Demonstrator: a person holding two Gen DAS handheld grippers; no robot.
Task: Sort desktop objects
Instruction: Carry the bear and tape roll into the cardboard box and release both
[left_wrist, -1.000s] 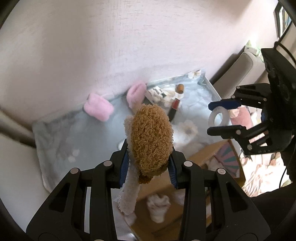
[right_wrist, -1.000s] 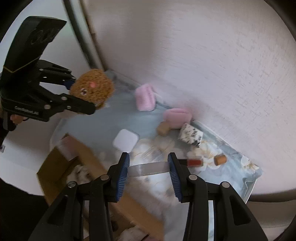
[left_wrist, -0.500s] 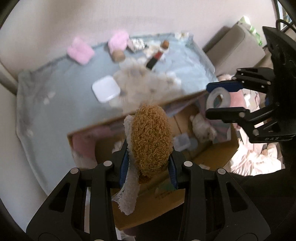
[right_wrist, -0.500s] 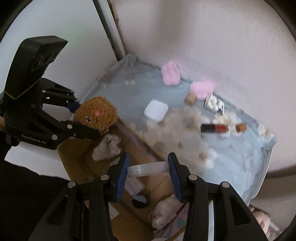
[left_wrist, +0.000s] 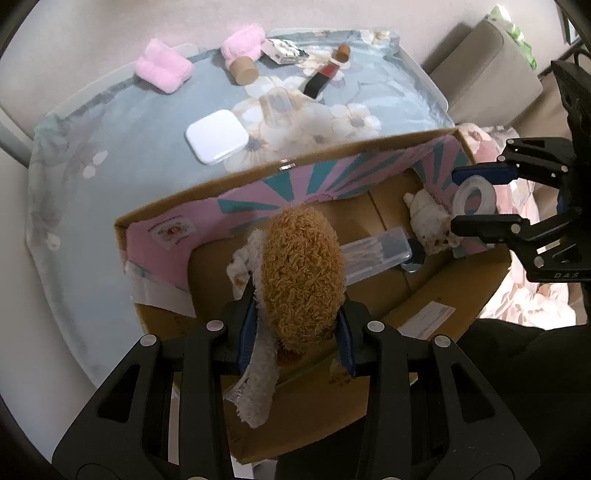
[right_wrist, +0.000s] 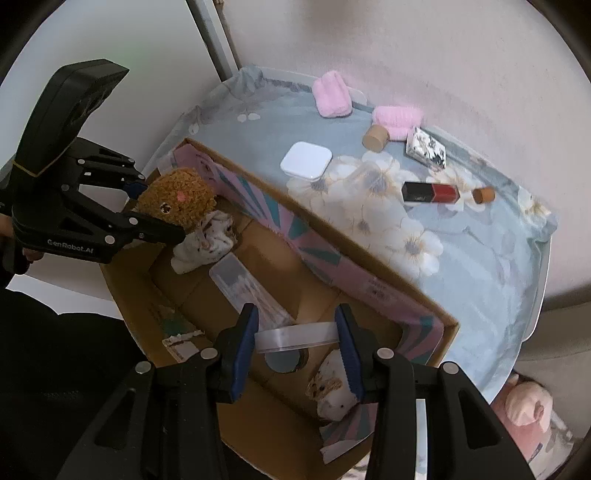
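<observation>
Brown plush toy (left_wrist: 301, 277) now hangs above the cardboard box (left_wrist: 369, 162).

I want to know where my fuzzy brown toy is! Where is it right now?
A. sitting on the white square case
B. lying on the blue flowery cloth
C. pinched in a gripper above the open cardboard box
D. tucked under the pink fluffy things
C: the fuzzy brown toy is squeezed between the left gripper's blue pads, hanging over the cardboard box, not on the cloth.
</observation>
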